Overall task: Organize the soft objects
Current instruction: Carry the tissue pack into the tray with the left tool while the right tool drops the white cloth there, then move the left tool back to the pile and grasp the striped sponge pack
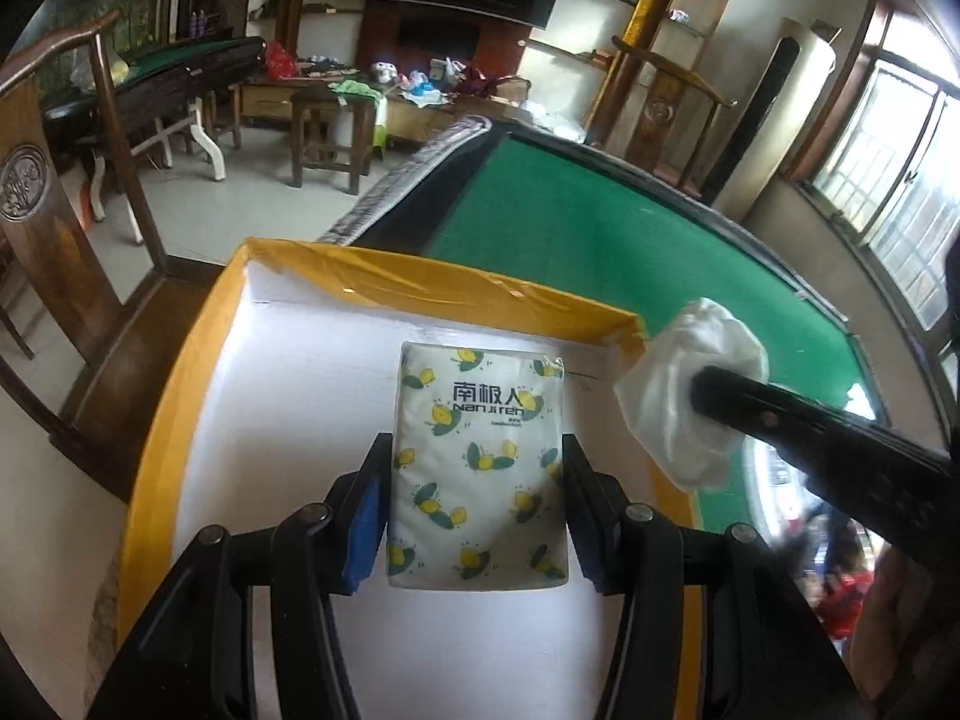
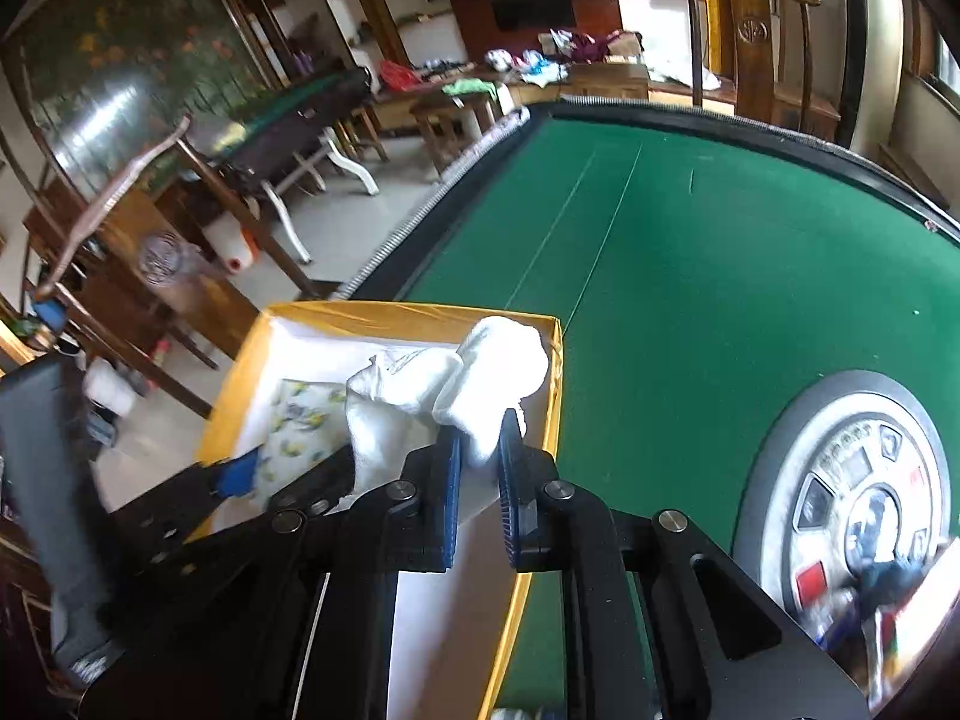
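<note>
Sitting between the left hand-held gripper's (image 1: 474, 480) blue pads, the tissue pack (image 1: 477, 468) is low inside the box (image 1: 180, 360), near its white floor; whether it rests there or hangs just above cannot be told. The jaws stand at the pack's two sides and seem to touch it, so the pack looks gripped, not yet let go. The right hand-held gripper (image 2: 480, 450) is clamped on a white cloth (image 2: 480, 372), bunched and drooping over the box's right wall, partly inside and partly above the rim. The box has yellow taped edges and sits at the left edge of the green counter (image 2: 690, 252), whose round centre panel (image 2: 858, 504) lies well to the right.

Risks, as I judge them: the two hand-held grippers are close together over one small box, so they could knock each other as the cloth goes in. The loose cloth could snag on the yellow rim and drape outside if released too early. The box sits near the counter's edge, so a sideways push on its wall could shift or tip it off. Opening the left jaws while the pack is tilted could leave it standing crooked.
</note>
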Available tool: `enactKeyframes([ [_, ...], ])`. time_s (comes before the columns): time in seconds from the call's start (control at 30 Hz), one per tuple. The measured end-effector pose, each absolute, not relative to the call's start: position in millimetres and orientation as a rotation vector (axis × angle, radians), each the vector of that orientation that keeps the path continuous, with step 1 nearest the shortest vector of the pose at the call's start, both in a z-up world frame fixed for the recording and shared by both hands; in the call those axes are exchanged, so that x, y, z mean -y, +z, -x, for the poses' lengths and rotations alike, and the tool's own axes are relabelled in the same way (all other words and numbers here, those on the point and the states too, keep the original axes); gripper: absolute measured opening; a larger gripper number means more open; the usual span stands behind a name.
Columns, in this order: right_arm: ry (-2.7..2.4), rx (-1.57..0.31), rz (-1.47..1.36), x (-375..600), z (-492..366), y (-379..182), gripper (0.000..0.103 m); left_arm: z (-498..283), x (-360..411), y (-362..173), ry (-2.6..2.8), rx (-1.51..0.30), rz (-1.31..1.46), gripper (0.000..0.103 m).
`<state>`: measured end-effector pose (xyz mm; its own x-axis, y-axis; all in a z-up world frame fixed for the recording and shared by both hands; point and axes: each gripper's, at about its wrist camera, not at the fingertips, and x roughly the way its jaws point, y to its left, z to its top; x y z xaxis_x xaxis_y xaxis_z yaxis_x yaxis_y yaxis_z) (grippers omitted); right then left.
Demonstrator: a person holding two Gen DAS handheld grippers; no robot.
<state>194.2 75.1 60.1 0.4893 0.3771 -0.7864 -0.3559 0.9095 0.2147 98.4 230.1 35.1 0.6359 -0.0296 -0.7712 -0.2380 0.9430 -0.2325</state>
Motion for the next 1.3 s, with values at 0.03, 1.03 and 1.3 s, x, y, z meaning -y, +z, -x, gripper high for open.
enactKeyframes([
  [0.03, 0.442, -0.970, -0.016, -78, -202, 55, 0.011, -99, -232, 31, 0.123, -0.886, 0.325, 0.053],
  [1.03, 0.342, -0.947, 0.081, -127, -254, 68, 0.020, -102, -250, 33, 0.112, -0.875, 0.420, 0.054],
  [1.3, 0.439, -0.678, -0.040, -96, -195, 185, 0.035, -90, -243, 45, 0.061, -0.816, 0.403, 0.054],
])
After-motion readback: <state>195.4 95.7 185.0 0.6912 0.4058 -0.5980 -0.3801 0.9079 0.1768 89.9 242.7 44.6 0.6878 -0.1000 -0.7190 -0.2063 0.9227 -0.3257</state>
